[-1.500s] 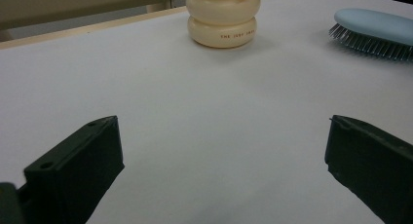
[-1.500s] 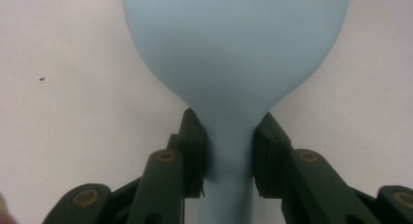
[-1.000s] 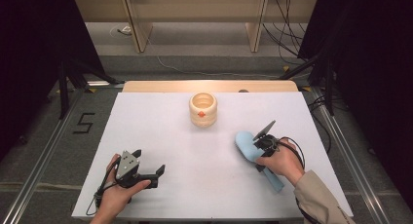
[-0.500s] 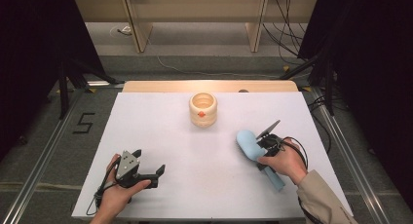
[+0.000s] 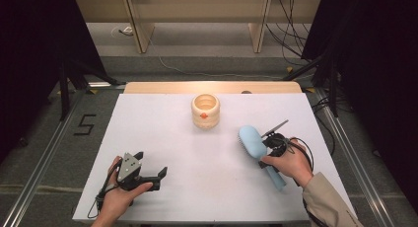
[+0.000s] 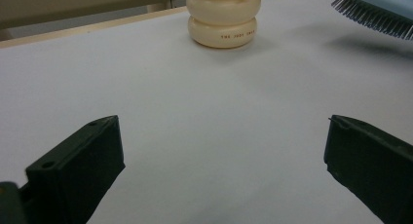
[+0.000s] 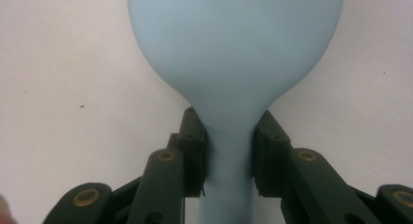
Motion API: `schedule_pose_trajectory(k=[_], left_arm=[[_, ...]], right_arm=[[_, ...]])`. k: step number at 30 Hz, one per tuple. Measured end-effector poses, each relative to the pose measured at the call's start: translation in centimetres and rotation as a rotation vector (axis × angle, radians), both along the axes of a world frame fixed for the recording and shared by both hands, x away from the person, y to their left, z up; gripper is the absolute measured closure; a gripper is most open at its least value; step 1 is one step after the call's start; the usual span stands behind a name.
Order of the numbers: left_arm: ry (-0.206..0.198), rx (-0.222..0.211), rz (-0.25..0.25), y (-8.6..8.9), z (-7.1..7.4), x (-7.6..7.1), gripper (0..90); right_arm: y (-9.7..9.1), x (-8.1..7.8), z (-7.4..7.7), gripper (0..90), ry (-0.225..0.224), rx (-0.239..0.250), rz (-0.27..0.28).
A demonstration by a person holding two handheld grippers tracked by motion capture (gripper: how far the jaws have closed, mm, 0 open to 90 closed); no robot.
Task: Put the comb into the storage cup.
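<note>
A light blue hairbrush (image 5: pixel 256 145) lies over the right part of the white table (image 5: pixel 207 158), its head toward the middle. My right gripper (image 5: pixel 272 144) is shut on its neck; in the right gripper view both pads clamp the handle just below the brush head (image 7: pixel 234 53). The bristles (image 6: pixel 375 19) hang above the table in the left gripper view. My left gripper (image 5: pixel 150 165) rests near the front left edge, held by a hand, with its jaws wide apart and nothing between them. A cream ringed cup (image 5: pixel 205 110) with an orange spot stands at the middle back, also as the cup (image 6: pixel 224 22).
A wooden strip (image 5: pixel 212 87) runs along the table's far edge. Black stands and cables (image 5: pixel 320 74) crowd the floor at the right; a taped number marks the floor (image 5: pixel 85 124) at the left.
The right hand with the hairbrush has shifted a little toward the right. The left hand has kept still.
</note>
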State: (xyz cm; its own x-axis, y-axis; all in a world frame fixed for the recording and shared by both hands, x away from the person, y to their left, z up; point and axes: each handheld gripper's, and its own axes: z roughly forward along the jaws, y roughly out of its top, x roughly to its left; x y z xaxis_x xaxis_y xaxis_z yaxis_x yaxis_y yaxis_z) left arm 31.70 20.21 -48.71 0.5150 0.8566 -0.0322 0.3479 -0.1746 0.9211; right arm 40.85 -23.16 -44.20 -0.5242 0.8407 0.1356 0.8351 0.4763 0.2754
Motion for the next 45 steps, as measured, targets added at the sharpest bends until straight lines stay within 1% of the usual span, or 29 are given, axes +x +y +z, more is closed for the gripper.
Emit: schedule_pose_trajectory(k=[6,9,10,12,13,15,16,17,18,19,20,21,22,24,25,26,31,35,37,45], left_arm=[[0.0,0.0,-0.001,0.0,0.0,0.0,0.6],[-0.001,0.001,-0.001,0.0,0.0,0.0,0.6],[-0.002,0.0,0.001,0.0,0.0,0.0,0.6],[0.0,0.0,0.0,0.0,0.0,0.0,0.6],[-0.001,0.001,-0.001,0.0,0.0,0.0,0.6],[-0.002,-0.001,0.0,0.0,0.0,0.0,0.6],[-0.002,-0.001,0.0,0.0,0.0,0.0,0.6],[-0.002,0.0,0.0,0.0,0.0,0.0,0.6],[-0.002,-0.001,0.002,0.0,0.0,0.0,0.6],[-0.002,-0.001,0.002,0.0,0.0,0.0,0.6],[-0.002,-0.001,0.002,0.0,0.0,0.0,0.6],[-0.002,-0.001,0.002,0.0,0.0,0.0,0.6],[-0.002,-0.001,0.001,0.0,0.0,0.0,0.6],[-0.002,-0.001,0.001,0.0,0.1,0.0,0.6],[-0.003,-0.001,0.001,0.0,0.1,0.0,0.6],[-0.003,-0.001,0.002,0.0,0.1,0.0,0.6],[-0.002,-0.001,0.001,0.0,0.1,0.0,0.6],[-0.003,-0.001,0.0,0.0,0.1,0.0,0.6],[-0.004,-0.002,0.0,0.0,0.1,0.0,0.6],[-0.005,-0.002,-0.003,-0.1,0.1,-0.1,0.6]], right_arm=[[0.2,-0.2,0.6,70.5,-0.054,0.04,0.005],[0.3,-0.2,0.7,70.5,-0.067,0.055,0.005],[0.3,-0.3,0.9,70.5,-0.092,0.066,0.007],[0.4,-0.3,1.0,70.4,-0.107,0.076,0.007],[0.3,-0.4,1.1,70.5,-0.121,0.082,0.011],[0.4,-0.4,1.1,70.5,-0.131,0.092,0.009],[0.4,-0.4,1.1,70.5,-0.131,0.092,0.009],[0.4,-0.4,1.2,70.5,-0.148,0.108,0.012],[0.4,-0.4,1.2,70.5,-0.148,0.108,0.012],[0.4,-0.4,1.2,70.5,-0.167,0.121,0.012],[0.4,-0.4,1.2,70.5,-0.167,0.121,0.012],[0.4,-0.4,1.3,70.5,-0.174,0.131,0.011],[0.4,-0.4,1.3,70.4,-0.201,0.138,0.017],[0.4,-0.4,1.3,70.4,-0.218,0.145,0.019],[0.4,-0.4,1.3,70.4,-0.218,0.145,0.019],[0.5,-0.5,1.3,70.4,-0.232,0.16,0.019],[0.7,-0.5,1.3,70.4,-0.279,0.183,0.025],[0.8,-0.5,1.3,70.4,-0.298,0.21,0.028],[0.9,-0.6,1.3,70.4,-0.315,0.229,0.021],[1.3,-0.7,1.3,70.4,-0.378,0.281,0.027]])
